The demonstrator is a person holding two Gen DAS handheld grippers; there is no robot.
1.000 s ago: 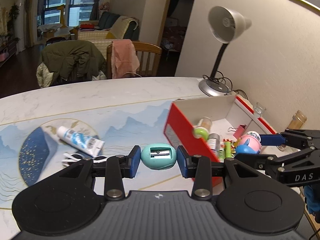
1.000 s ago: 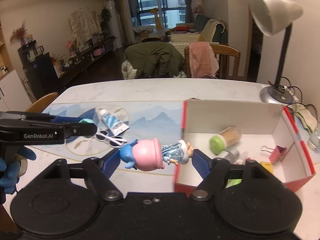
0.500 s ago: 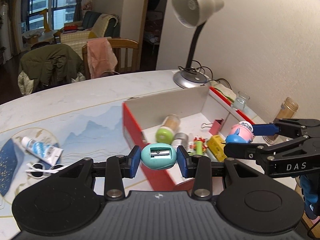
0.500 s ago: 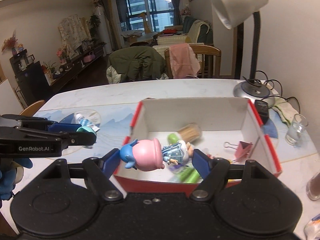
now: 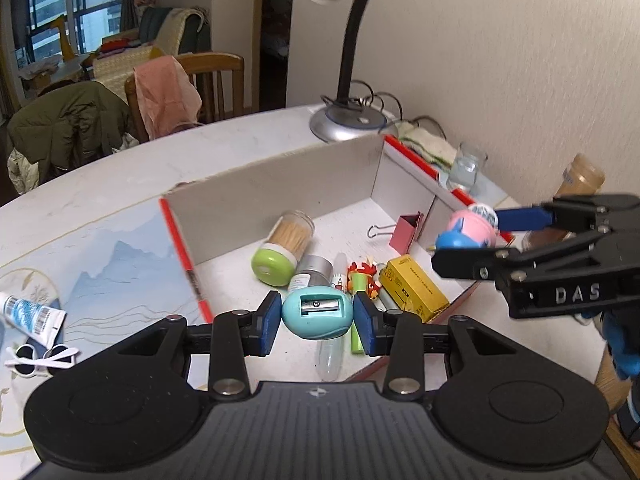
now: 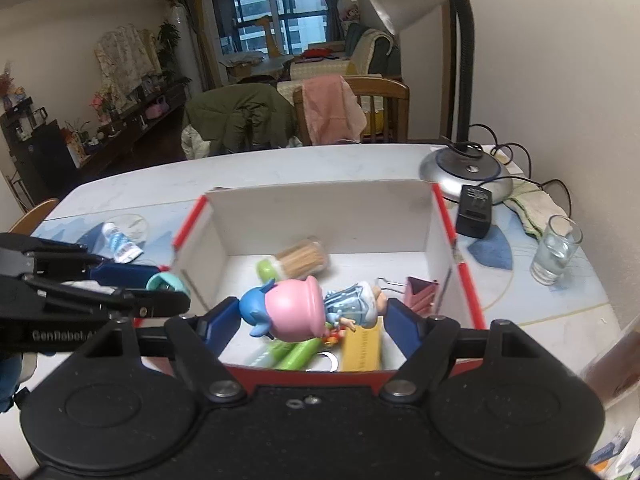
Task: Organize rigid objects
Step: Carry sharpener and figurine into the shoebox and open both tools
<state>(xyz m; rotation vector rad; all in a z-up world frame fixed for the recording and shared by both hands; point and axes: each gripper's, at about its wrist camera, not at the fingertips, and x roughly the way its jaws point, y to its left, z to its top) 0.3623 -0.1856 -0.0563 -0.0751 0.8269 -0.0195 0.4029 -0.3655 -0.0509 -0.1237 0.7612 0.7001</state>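
Observation:
My left gripper [image 5: 317, 317] is shut on a teal egg-shaped pencil sharpener [image 5: 318, 315], held above the near part of the red-and-white box [image 5: 280, 184]. My right gripper [image 6: 308, 314] is shut on a toy figure with a pink hat [image 6: 298, 310], held over the box [image 6: 320, 208]; the figure also shows in the left wrist view [image 5: 468, 232] above the box's right wall. Inside the box lie a toothpick jar with a green lid [image 5: 282, 248], a pink binder clip [image 5: 406, 230], a yellow pack [image 5: 412, 288] and green pens [image 6: 292, 354].
A toothpaste tube [image 5: 30, 312] and white sunglasses [image 5: 38, 360] lie on the mat to the left. A desk lamp base [image 6: 466, 174], a black adapter [image 6: 474, 210], a glass [image 6: 556, 250] and a cloth [image 6: 532, 204] stand to the right of the box.
Both grippers have moved right and forward with their objects, from beside the box to above its inside. The box now fills the middle of both views.

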